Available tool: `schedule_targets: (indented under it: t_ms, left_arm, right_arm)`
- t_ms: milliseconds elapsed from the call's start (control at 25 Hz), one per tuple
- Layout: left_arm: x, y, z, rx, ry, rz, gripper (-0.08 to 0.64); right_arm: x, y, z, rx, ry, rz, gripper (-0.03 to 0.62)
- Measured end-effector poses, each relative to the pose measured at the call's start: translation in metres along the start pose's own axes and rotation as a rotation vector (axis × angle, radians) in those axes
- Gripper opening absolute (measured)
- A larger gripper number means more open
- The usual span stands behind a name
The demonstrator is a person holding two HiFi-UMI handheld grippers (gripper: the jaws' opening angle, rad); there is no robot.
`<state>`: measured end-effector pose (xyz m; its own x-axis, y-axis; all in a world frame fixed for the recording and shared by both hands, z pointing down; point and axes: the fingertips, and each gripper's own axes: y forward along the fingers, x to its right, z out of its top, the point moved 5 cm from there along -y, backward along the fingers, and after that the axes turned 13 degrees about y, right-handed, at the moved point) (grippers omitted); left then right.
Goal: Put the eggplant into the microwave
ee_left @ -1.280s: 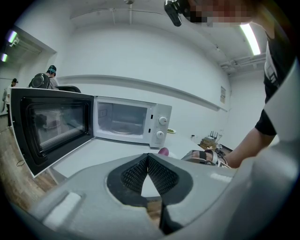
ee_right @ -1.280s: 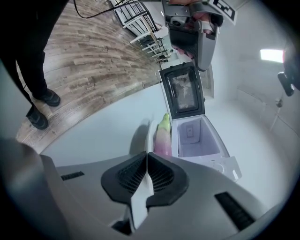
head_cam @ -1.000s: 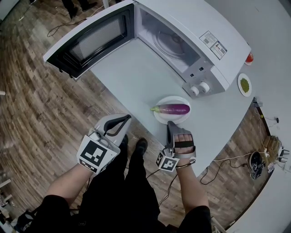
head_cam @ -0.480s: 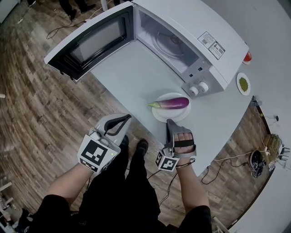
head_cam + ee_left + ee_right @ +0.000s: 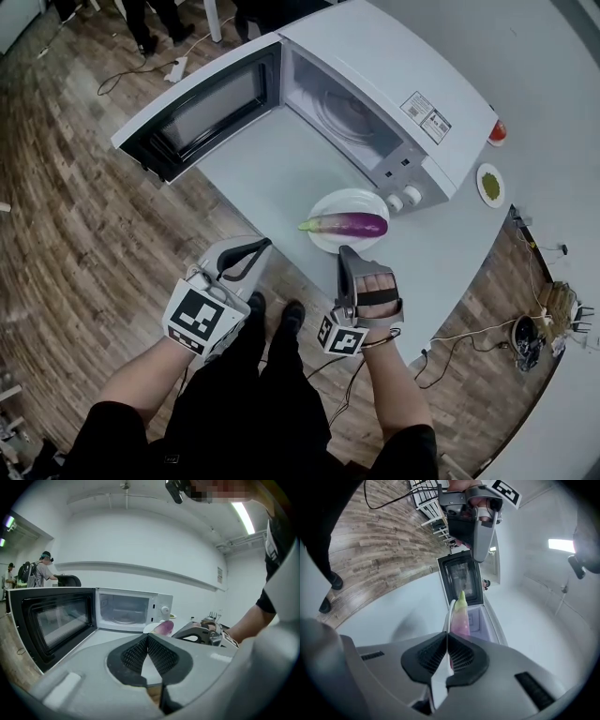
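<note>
A purple eggplant [image 5: 349, 224] with a green stem lies on a small white plate [image 5: 326, 202] near the table's front edge, in front of the microwave [image 5: 394, 84]. The microwave's door [image 5: 202, 103] hangs wide open to the left. My right gripper [image 5: 343, 251] is shut on the plate's near rim; in the right gripper view the plate [image 5: 450, 613] shows edge-on between the pads, with the eggplant [image 5: 461, 613] on it. My left gripper [image 5: 263, 243] is shut and empty, off the table's edge. The left gripper view shows the eggplant [image 5: 164, 627] and the open microwave [image 5: 126, 609] ahead.
A small dish of green stuff [image 5: 489, 185] and a red thing [image 5: 497, 131] sit on the table right of the microwave. Cables [image 5: 487, 328] trail over the wood floor. My legs and shoes [image 5: 291, 314] are below the grippers. People [image 5: 44, 569] stand in the background.
My right gripper has risen with the plate and eggplant, which now sit closer to the microwave's front in the head view. The left gripper has barely shifted.
</note>
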<state>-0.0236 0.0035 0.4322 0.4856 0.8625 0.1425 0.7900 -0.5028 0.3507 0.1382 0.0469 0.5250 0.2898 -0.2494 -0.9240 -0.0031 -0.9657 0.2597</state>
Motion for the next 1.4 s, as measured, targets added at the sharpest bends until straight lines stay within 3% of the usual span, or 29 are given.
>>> schedule_targets:
  t_ms: [680,1080,1400]
  left_arm:
    - [-0.054,-0.037,0.016,0.050,0.013,0.065,0.008]
    - [-0.070,-0.021,0.025,0.036,-0.005,0.133,0.008]
    - [-0.095,0.002,0.027,0.034,-0.005,0.118,0.008]
  right_arm:
    - [0.055,0.035,0.047,0.015,0.003,-0.033,0.021]
    - [0.067,0.073,0.048,0.057,0.017,0.001,0.021]
    - [0.080,0.113,0.053,0.031,0.025,0.012,0.021]
